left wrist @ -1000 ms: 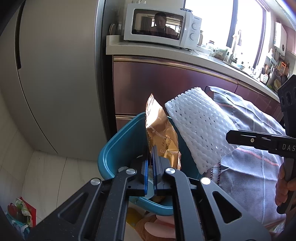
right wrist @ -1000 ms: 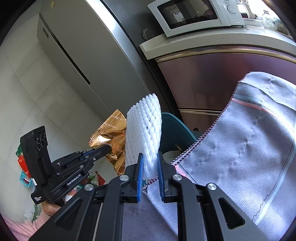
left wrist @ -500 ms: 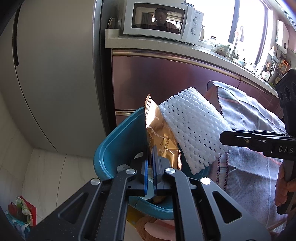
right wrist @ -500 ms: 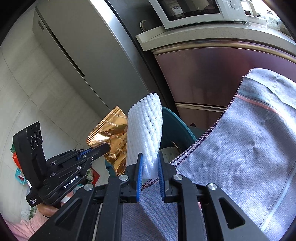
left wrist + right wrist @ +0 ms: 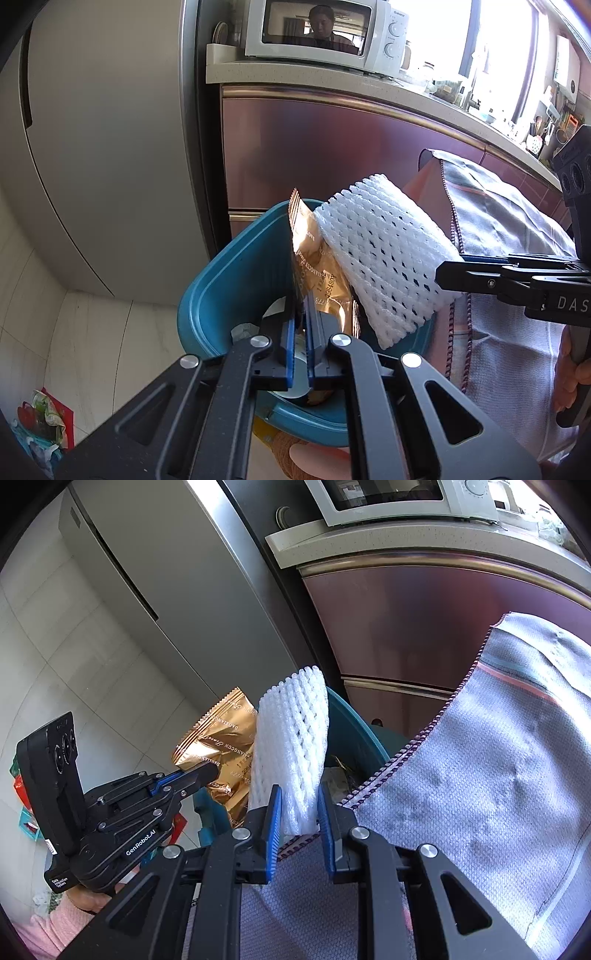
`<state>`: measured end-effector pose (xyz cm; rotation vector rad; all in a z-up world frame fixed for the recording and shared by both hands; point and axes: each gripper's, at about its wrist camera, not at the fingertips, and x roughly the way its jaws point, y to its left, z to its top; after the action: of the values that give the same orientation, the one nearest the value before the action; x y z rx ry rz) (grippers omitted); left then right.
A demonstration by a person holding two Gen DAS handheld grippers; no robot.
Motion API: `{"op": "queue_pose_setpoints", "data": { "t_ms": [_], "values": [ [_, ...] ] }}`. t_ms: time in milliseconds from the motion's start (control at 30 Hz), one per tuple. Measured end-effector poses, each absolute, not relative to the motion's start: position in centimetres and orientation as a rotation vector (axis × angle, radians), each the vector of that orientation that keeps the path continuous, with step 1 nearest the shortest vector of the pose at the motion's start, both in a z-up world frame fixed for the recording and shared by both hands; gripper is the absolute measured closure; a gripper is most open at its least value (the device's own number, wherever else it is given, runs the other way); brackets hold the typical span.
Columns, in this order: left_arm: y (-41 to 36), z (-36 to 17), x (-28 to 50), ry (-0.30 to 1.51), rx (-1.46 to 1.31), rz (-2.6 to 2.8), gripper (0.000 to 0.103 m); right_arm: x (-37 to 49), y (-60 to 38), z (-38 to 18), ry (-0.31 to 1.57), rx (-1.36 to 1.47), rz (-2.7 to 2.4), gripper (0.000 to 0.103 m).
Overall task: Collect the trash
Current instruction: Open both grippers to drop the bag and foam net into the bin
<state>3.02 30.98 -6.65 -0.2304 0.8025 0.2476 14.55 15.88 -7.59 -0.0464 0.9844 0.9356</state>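
The left tongs [image 5: 300, 334] pinch the bottom of a shiny gold crinkly snack wrapper [image 5: 314, 266] with a zigzag top edge and dark letters. It stands up over the round teal plastic bin [image 5: 221, 291]. The right tongs [image 5: 299, 812] have their blue pads [image 5: 274, 823] spread a little, with a white foam net sleeve [image 5: 291, 746] full of small holes standing between them. I cannot tell if they squeeze it. The sleeve leans on the wrapper, above the bin's rim. A grey woven cloth [image 5: 498, 794] lies beside the bin.
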Motion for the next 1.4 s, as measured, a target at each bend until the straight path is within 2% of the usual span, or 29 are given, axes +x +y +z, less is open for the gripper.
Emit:
{"op": "queue_pose_setpoints", "data": {
  "t_ms": [167, 233, 367, 433, 567, 833, 1133, 1267, 1400],
  "values": [
    [31.1, -7.6, 3.6, 0.825, -0.24, 0.243, 0.097, 14.7, 16.5, -7.9, 0.981, -0.087, 0.916, 0.082],
    [31.2, -8.1, 4.0, 0.841, -0.248, 0.237, 0.096, 14.7, 16.8, -7.9, 0.98, -0.096, 0.909, 0.076],
    [31.3, -9.0, 4.7, 0.871, -0.261, 0.225, 0.096, 14.8, 17.2, -8.0, 0.977, -0.115, 0.9, 0.073],
    [31.3, -9.4, 5.0, 0.879, -0.263, 0.224, 0.096, 14.8, 17.6, -7.9, 0.972, -0.128, 0.897, 0.068],
    [31.4, -10.1, 5.5, 0.894, -0.275, 0.219, 0.087, 14.8, 17.6, -8.0, 0.97, -0.136, 0.897, 0.062],
    [31.4, -9.8, 5.0, 0.87, -0.287, 0.218, 0.078, 14.6, 16.6, -8.0, 0.961, -0.119, 0.906, 0.058],
    [30.3, -6.3, 1.9, 0.739, -0.252, 0.224, 0.053, 13.0, 14.0, -6.9, 0.913, -0.053, 0.93, 0.051],
    [29.5, -4.4, 0.1, 0.673, -0.226, 0.227, 0.033, 11.7, 12.3, -5.9, 0.861, -0.028, 0.932, 0.044],
    [28.6, -2.6, -1.7, 0.612, -0.205, 0.236, 0.005, 10.2, 10.5, -5.0, 0.797, -0.019, 0.918, 0.032]
  ]
}}
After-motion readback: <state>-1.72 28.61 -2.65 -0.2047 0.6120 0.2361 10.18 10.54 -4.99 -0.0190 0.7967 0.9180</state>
